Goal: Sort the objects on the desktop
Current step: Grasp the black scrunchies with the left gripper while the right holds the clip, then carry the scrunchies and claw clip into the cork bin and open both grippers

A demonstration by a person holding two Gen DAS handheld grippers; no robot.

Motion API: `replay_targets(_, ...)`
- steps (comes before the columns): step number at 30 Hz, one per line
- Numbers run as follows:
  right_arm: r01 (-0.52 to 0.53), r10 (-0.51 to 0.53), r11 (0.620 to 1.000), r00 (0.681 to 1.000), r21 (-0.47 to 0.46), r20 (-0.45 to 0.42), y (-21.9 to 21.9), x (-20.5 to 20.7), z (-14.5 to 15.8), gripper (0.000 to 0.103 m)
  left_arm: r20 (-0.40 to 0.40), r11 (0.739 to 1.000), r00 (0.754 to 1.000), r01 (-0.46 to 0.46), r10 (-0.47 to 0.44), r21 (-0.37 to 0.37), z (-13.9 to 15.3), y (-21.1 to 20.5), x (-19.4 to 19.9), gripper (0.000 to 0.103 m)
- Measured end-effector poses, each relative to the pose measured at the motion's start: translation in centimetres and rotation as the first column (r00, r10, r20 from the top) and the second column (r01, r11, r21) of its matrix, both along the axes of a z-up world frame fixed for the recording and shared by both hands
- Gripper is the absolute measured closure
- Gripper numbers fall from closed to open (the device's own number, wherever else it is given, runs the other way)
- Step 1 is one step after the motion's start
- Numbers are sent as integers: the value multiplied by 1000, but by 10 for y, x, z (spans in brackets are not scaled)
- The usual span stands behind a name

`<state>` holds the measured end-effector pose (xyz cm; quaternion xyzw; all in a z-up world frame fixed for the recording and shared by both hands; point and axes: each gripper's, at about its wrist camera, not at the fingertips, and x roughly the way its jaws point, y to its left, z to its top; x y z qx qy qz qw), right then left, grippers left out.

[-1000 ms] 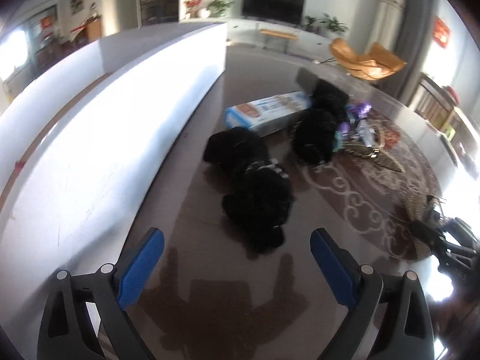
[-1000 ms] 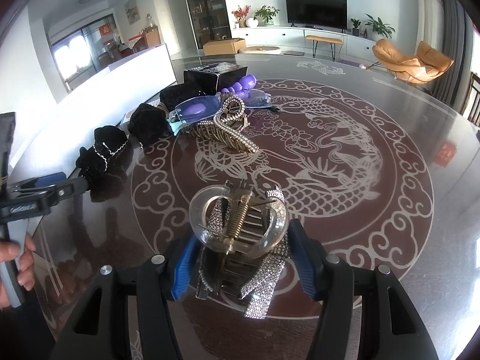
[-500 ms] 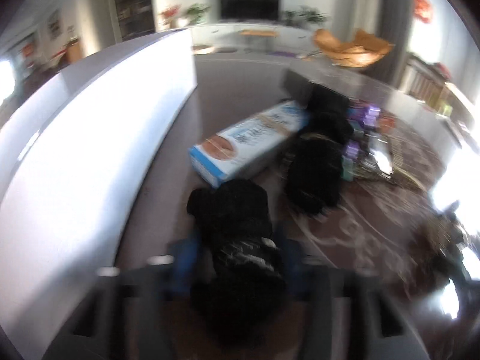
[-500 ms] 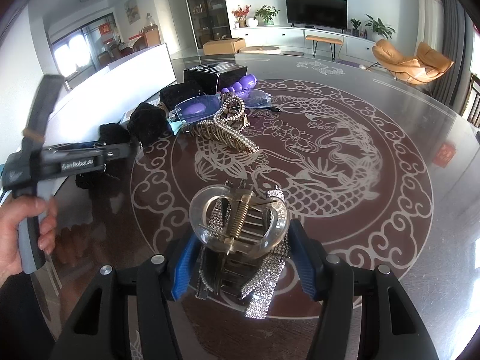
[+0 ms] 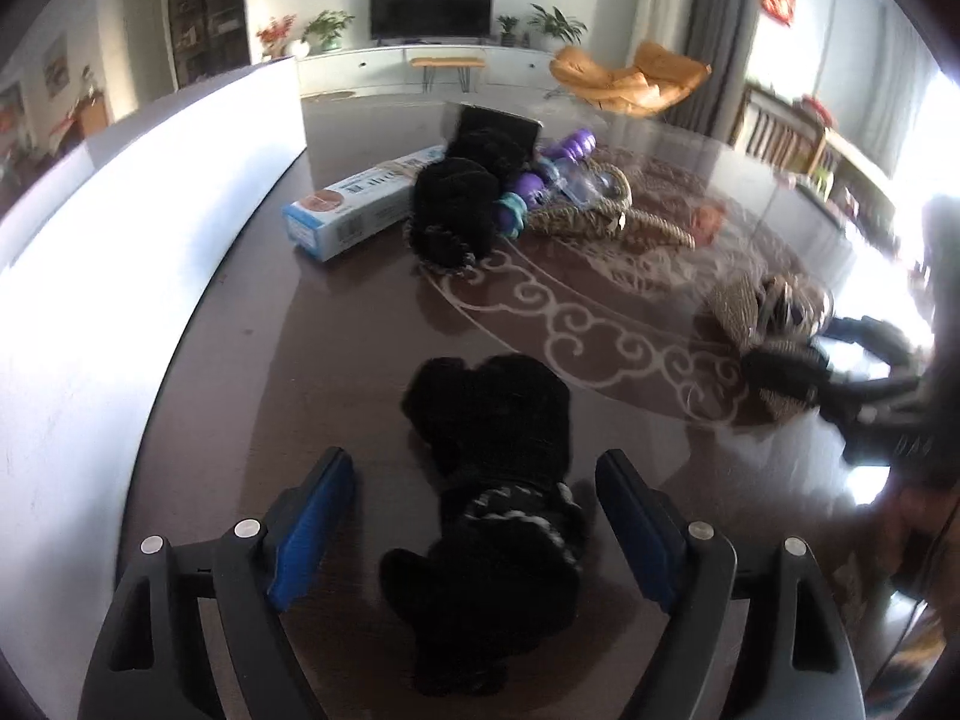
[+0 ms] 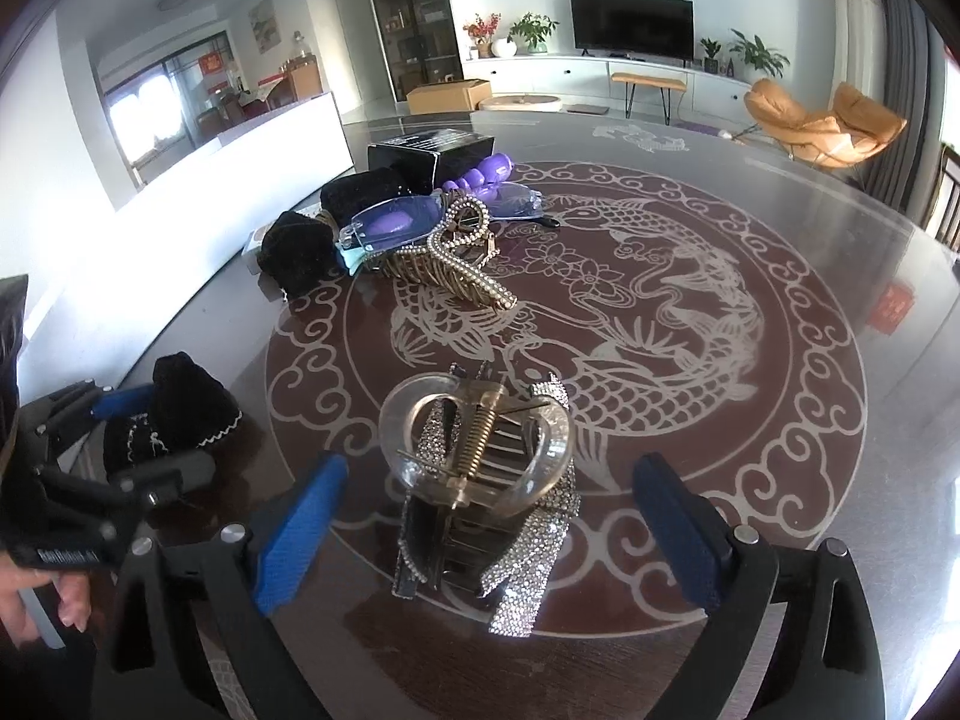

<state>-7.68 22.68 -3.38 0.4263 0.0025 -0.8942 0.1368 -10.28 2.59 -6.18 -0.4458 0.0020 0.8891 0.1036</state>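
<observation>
A black velvet scrunchie (image 5: 489, 462) with pale trim lies between the open fingers of my left gripper (image 5: 474, 534); it also shows in the right wrist view (image 6: 174, 414), with the left gripper (image 6: 120, 438) around it. A clear rhinestone hair claw (image 6: 480, 480) lies on the table between the wide-open fingers of my right gripper (image 6: 486, 534), untouched by the pads. In the left wrist view the claw (image 5: 768, 306) sits at the right beside the right gripper (image 5: 840, 354).
A pile at the table's far side holds a pearl hair claw (image 6: 456, 264), purple-tinted glasses (image 6: 396, 222), more black scrunchies (image 6: 300, 252), a black box (image 6: 432, 150) and a blue-white carton (image 5: 360, 204). A white wall (image 5: 120, 240) runs along the left.
My left gripper swung in over the black scrunchie and now straddles it, open. My right gripper opened and let the hair claw down on the table.
</observation>
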Motion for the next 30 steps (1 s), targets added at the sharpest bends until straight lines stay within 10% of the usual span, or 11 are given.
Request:
replay_targets(6,10,-12,998,999,63,35,-9,-6,-8,1,20,999,1000,17,-16,-28,9,-10,23,1)
replay_targets(19,-98,70,986,977,136,200,-16,-25,-4,6,110,994,994,7,6,-111,4,2,9,0)
replay_targets(21,-87,57,983,982,164,178,-17,-24,2,50,82,994,997,0,9,-111,6,0,11,16)
replay_targets(22,-87,57,984,980,155,190,-17,-24,6,49,40,994,999,-1,5,-105,10,-2,16,63)
replay_targets(23,-83,51,986,977,146,208,-16,-24,7,50,22,995,1000,9,-7,-102,13,-3,21,71)
replay_targets(30,-153,119,975,973,164,196,-15,9,26,50,-77,998,997,-10,15,61,54,-33,62,72)
